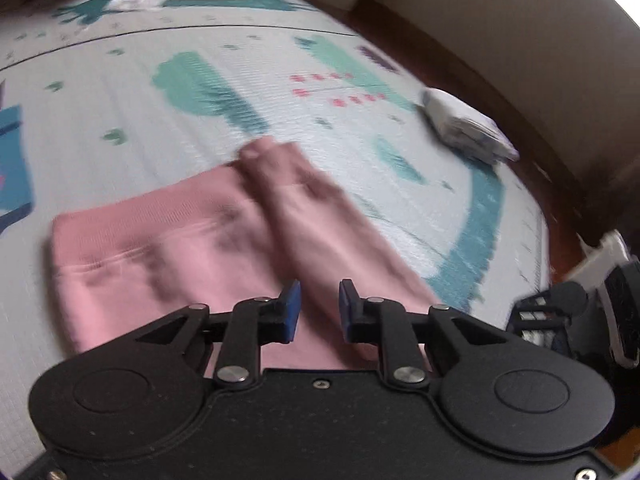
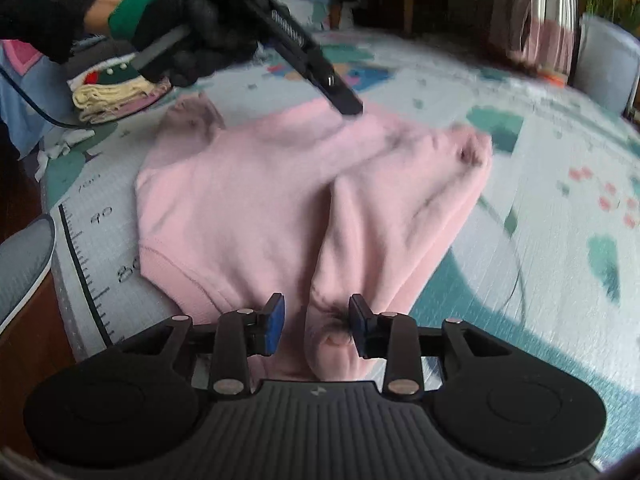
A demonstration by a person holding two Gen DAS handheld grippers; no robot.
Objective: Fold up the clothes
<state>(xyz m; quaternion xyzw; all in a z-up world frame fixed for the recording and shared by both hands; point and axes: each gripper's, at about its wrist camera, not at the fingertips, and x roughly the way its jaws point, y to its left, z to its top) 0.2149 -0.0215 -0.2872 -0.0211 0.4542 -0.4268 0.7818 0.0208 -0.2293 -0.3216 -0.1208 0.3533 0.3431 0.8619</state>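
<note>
A: How much room is left around the pink sweater [image 2: 248, 204]?

B: Ahead of the right gripper [image 2: 316, 324] the garment is spread on the patterned play mat [image 2: 540, 184], with a wide bare stretch of mat to that gripper's right. To its left the mat's ruler-marked edge [image 2: 80, 256] runs close beside the sweater's side. Further ahead and to the left, a stack of folded clothes [image 2: 112, 96] is seen near the mat's far corner.

A: And the left side?

B: Beyond the left gripper [image 1: 319, 308] open mat is seen (blurred), with a folded white bundle [image 1: 468, 128] well off to its right, near the mat's edge.

A: How are the jaws set?

B: The right gripper's jaws are held partly apart, with a sleeve cuff [image 2: 332, 336] lying between them; whether the pads press it cannot be told. The left gripper's jaws are narrowly parted above the sweater, and nothing is pinched. It is carried by a black-gloved hand [image 2: 188, 36].
</note>
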